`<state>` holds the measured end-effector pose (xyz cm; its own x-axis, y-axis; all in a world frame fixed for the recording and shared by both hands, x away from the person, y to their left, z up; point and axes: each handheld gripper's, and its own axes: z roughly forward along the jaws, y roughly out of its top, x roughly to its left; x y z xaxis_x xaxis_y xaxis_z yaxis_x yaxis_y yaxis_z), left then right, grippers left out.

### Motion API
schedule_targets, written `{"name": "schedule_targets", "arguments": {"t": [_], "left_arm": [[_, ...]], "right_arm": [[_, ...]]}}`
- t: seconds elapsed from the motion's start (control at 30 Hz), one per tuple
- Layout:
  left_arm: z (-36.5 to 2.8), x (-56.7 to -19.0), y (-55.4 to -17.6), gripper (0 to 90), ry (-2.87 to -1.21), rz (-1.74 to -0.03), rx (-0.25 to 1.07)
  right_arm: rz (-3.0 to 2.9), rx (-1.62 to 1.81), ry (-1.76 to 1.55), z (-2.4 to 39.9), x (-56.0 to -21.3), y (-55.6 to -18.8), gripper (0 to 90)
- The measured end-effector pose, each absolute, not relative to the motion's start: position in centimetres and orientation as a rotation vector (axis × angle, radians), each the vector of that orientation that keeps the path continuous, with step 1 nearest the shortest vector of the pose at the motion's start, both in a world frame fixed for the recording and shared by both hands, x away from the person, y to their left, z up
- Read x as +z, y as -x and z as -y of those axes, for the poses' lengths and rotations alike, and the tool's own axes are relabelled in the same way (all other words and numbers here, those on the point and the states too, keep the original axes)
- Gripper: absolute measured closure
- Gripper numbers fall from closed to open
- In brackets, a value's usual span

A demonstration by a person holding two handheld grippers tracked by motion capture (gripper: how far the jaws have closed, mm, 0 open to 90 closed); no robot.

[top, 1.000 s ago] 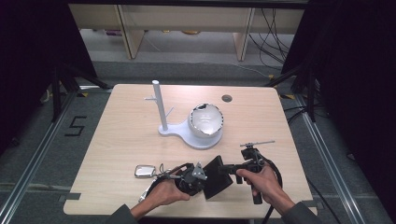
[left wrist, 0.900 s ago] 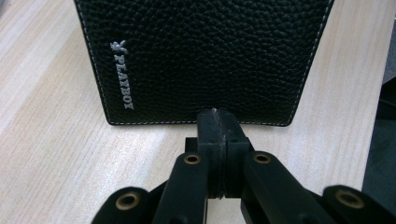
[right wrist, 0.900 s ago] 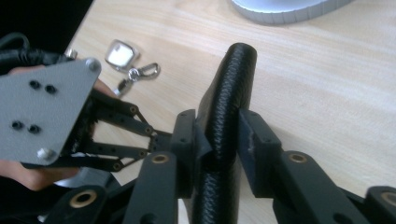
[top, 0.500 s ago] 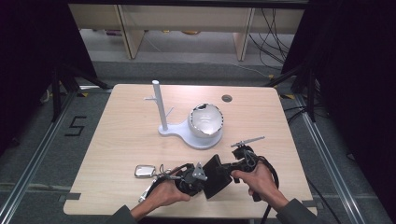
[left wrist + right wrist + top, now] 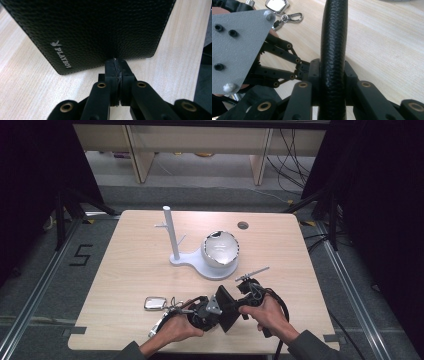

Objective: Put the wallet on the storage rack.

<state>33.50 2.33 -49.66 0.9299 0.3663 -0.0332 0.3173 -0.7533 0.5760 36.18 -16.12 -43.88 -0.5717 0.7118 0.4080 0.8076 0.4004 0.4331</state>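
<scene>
both tongs (image 5: 227, 306) clamp black wallet (image 5: 227, 307).

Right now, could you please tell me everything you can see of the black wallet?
The black wallet is pebbled, leather-looking, with light stitching along its edges and a small silver PLAYBOY logo near one corner. It is folded shut and held off the table near the front edge, between the two hands. The left tool pinches one edge with its jaws shut; the right tool clamps the rounded spine. A key ring lies apart, to its left.
</scene>
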Motion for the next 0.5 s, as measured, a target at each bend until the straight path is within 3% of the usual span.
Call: {"name": "schedule_targets", "arguments": {"t": [0.3, 0.5], "left_arm": [[-2.5, -49.2, -33.4, 80.6, -2.465, -0.476, 0.087], [-3.6, -47.4, -33.3, 71.4, -2.411, -0.481, 0.082]], "right_arm": [[2.499, -0.905, 1.340, 16.5, -43.7, -36.3, 76.5], [2.485, -0.960, 1.355, 17.5, -42.5, -37.0, 76.6]]}}
